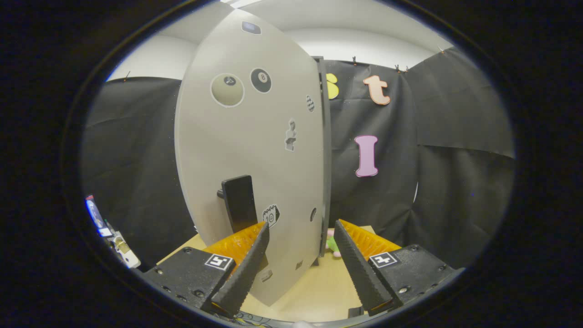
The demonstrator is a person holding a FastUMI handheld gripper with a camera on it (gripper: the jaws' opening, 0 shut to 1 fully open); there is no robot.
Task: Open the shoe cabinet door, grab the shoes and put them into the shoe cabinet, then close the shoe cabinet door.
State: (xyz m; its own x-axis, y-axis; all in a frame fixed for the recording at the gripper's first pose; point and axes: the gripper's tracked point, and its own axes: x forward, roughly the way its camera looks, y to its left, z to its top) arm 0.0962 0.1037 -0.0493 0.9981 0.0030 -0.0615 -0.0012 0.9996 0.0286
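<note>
Fingers (300, 228) spread, straddling cabinet door (246, 150) edge (handle (239, 202) beside).

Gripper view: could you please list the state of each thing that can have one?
Door: swung open, its free edge between the fingers.
Handle: not gripped, just beyond the left finger.
Gripper: open, straddling the door's edge.
Green object: on the table behind the door, mostly hidden.

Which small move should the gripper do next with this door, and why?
Probably swing the cabinet door further open: the open gripper straddles its free edge, the black handle lies ahead of one finger, and the door screens the cabinet inside.
</note>
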